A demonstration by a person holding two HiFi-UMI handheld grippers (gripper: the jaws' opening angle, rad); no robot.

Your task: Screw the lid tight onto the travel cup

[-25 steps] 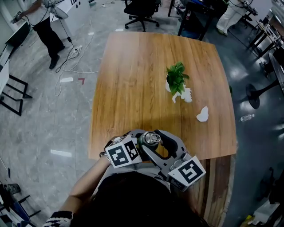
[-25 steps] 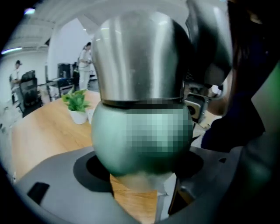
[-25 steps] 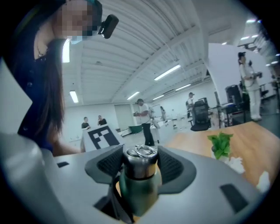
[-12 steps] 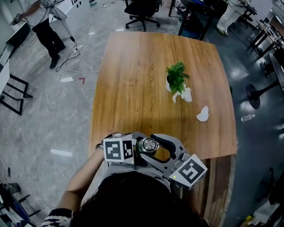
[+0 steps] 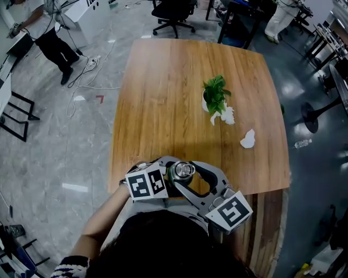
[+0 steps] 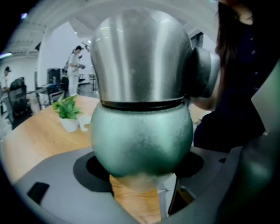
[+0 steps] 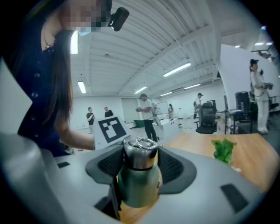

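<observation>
Travel cup (image 5: 183,171) is sitting right at the near edge of the table (image 5: 163,98), pretty much up against the person's body, upright, with a gripper coming in from each side. The left gripper (image 6: 143,173) has it clamped low down: in the left gripper view the frosted green belly of the cup fills the space between the jaws and both dark pads are snug against it, so that one's got a firm grip on the body. I honestly can't tell whether the bottom rests on the wood or hangs just above it; you only see a strip of tabletop under it. The lid (image 7: 140,154) is the shiny steel part on top, already seated on the cup with a dark seam where the two meet, and there's a little metal ring (image 7: 142,141) lying on its top. The right gripper (image 7: 140,165) is up at lid height, with its ribbed pads on either side of the lid. Its jaws have just been closing in, with the lid between them, but a thin sliver of wood shows between the lid and one pad, so I'd call it loose, not clenched. The left gripper's marker cube (image 7: 111,129) pokes up just behind the cup in the right gripper view. Further out on the table there's a small potted plant (image 5: 215,95) and a crumpled tissue (image 5: 248,139), both well away from the cup. An office chair (image 5: 173,16) stands past the far edge.
</observation>
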